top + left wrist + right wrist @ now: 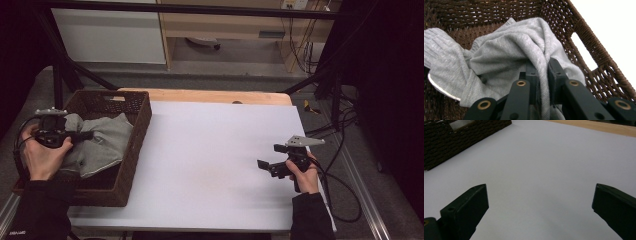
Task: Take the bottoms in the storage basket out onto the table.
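A grey knitted garment (97, 142) lies bunched in a dark brown wicker basket (131, 98) at the table's left side. My left gripper (85, 135) reaches into the basket from the left and is shut on a fold of the grey garment (506, 52); the cloth runs down between its two black jaws, at my left gripper (543, 72). A ribbed cuff hangs at the left of that view. My right gripper (267, 164) hovers over the white table top (210, 150) at the right, open. In the right gripper view, my right gripper (540, 197) has nothing between its jaws.
The basket wall (584, 37) with a handle cutout stands close to the right of the held cloth. The basket's side (454, 137) lies far left of the right gripper. A wooden strip (210, 96) edges the table's far side. Cables trail on the floor at right.
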Tool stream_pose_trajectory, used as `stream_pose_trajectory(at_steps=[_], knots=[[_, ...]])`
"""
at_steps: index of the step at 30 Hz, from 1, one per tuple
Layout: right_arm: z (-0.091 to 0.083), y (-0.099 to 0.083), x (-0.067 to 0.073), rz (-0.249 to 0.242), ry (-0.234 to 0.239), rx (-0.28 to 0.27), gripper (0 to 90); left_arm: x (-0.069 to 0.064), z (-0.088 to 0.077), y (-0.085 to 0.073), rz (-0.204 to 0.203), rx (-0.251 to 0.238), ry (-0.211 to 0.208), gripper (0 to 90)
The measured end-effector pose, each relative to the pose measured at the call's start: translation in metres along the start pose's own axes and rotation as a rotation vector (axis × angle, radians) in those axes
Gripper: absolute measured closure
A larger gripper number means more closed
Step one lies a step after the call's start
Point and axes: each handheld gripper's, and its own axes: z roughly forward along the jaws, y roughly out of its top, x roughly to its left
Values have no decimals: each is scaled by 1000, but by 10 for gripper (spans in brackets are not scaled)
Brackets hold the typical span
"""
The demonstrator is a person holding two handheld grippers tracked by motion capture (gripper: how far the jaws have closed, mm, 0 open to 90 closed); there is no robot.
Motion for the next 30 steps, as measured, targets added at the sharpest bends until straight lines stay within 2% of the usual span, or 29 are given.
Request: stream_pose_trajectory(at_steps=[30], knots=[[0, 0, 0, -2, 0, 1, 12, -10, -32, 12, 38, -50, -17, 813]])
